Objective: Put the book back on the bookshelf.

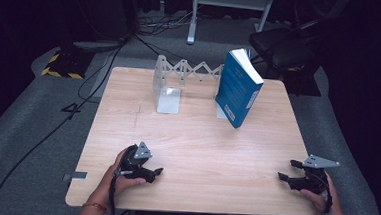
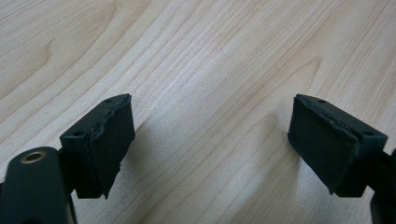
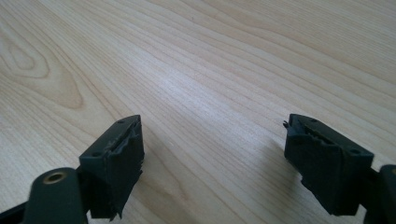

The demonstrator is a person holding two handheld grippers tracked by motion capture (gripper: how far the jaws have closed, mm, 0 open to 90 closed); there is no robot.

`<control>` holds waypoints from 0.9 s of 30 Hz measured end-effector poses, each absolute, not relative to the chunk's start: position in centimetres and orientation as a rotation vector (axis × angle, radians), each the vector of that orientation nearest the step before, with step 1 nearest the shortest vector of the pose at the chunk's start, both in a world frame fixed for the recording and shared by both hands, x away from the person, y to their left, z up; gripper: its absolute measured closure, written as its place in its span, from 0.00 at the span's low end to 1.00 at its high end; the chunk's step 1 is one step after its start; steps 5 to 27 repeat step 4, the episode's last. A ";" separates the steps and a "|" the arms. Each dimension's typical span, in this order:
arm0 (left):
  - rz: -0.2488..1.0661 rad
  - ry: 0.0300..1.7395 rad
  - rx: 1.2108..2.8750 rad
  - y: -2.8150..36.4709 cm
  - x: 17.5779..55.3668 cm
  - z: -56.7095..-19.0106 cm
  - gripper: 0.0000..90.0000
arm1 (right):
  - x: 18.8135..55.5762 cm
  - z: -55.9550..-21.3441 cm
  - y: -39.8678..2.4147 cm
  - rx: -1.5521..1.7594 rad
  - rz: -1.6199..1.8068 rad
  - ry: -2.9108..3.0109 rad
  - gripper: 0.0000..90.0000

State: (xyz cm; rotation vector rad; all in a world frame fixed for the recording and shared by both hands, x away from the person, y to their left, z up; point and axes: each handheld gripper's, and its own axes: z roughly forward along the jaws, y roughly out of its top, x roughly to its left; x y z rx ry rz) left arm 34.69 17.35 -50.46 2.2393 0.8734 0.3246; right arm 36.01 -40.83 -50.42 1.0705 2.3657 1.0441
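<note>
While I rest my left gripper and right gripper at the pale wooden bench's near edge, jaws wide and empty, nothing looks started; far back, the blue paperback book leans against the silver folding bookend rack.

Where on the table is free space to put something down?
The wide middle of the table, between the left gripper and right gripper, is bare. The far edge is crowded: the blue book leans there beside the folding metal rack.
</note>
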 end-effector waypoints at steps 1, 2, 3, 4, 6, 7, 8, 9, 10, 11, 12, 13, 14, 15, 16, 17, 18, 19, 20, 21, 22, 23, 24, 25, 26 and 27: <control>0.323 0.874 2.239 17.3 34.7 -50.5 0.17 | 36.0 -50.4 -40.8 1.071 1.044 2.366 0.22; 0.322 0.875 2.238 17.3 34.7 -50.5 0.17 | 36.0 -50.4 -40.8 1.071 1.044 2.365 0.22; 0.322 0.875 2.238 17.3 34.7 -50.5 0.17 | 36.0 -50.4 -40.8 1.071 1.046 2.366 0.22; 0.326 0.875 2.239 17.4 34.7 -50.5 0.17 | 36.0 -50.4 -40.8 1.072 1.046 2.366 0.22; 0.326 0.875 2.239 17.4 34.7 -50.5 0.17 | 36.0 -50.4 -40.8 1.072 1.046 2.366 0.22; 0.326 0.875 2.239 17.4 34.7 -50.5 0.17 | 36.0 -50.4 -40.8 1.072 1.046 2.366 0.22; 0.326 0.875 2.239 17.4 34.7 -50.5 0.17 | 36.0 -50.4 -40.8 1.072 1.046 2.366 0.22; 0.326 0.875 2.239 17.4 34.7 -50.5 0.17 | 36.0 -50.4 -40.8 1.072 1.046 2.366 0.22; 0.326 0.875 2.239 17.4 34.7 -50.5 0.17 | 36.0 -50.4 -40.8 1.072 1.046 2.366 0.22; 0.326 0.875 2.239 17.4 34.7 -50.5 0.17 | 36.0 -50.4 -40.8 1.072 1.046 2.366 0.22; 0.326 0.875 2.239 17.4 34.7 -50.5 0.17 | 36.0 -50.4 -40.8 1.072 1.046 2.366 0.22; 0.326 0.875 2.239 17.4 34.7 -50.5 0.17 | 36.0 -50.4 -40.8 1.072 1.046 2.366 0.22; 0.326 0.875 2.239 17.4 34.7 -50.5 0.17 | 36.0 -50.4 -40.8 1.072 1.046 2.366 0.22; 0.326 0.875 2.239 17.4 34.7 -50.5 0.17 | 36.0 -50.4 -40.8 1.072 1.046 2.366 0.22; 0.326 0.875 2.239 17.4 34.7 -50.5 0.17 | 36.0 -50.4 -40.8 1.072 1.046 2.366 0.22; 0.326 0.875 2.239 17.4 34.7 -50.5 0.17 | 36.0 -50.4 -40.8 1.072 1.046 2.366 0.22; 0.326 0.875 2.239 17.4 34.7 -50.5 0.17 | 36.0 -50.4 -40.8 1.072 1.046 2.366 0.22; 0.326 0.875 2.239 17.4 34.7 -50.5 0.17 | 36.0 -50.4 -40.8 1.072 1.046 2.366 0.22; 0.326 0.875 2.239 17.4 34.7 -50.5 0.17 | 36.0 -50.4 -40.8 1.072 1.046 2.366 0.22; 0.326 0.875 2.239 17.4 34.7 -50.5 0.17 | 36.0 -50.4 -40.8 1.072 1.046 2.366 0.22; 0.326 0.875 2.239 17.4 34.7 -50.5 0.17 | 36.0 -50.4 -40.8 1.072 1.046 2.366 0.22; 0.326 0.875 2.239 17.4 34.7 -50.5 0.17 | 36.0 -50.4 -40.8 1.072 1.046 2.366 0.22; 0.326 0.875 2.239 17.4 34.7 -50.5 0.17 | 36.0 -50.4 -40.8 1.072 1.046 2.366 0.22; 0.326 0.875 2.239 17.4 34.7 -50.5 0.17 | 36.0 -50.4 -40.8 1.072 1.046 2.366 0.22; 0.326 0.875 2.239 17.4 34.7 -50.5 0.17 | 36.0 -50.4 -40.8 1.072 1.046 2.366 0.22; 0.326 0.875 2.239 17.4 34.7 -50.5 0.17 | 36.0 -50.4 -40.8 1.072 1.046 2.366 0.22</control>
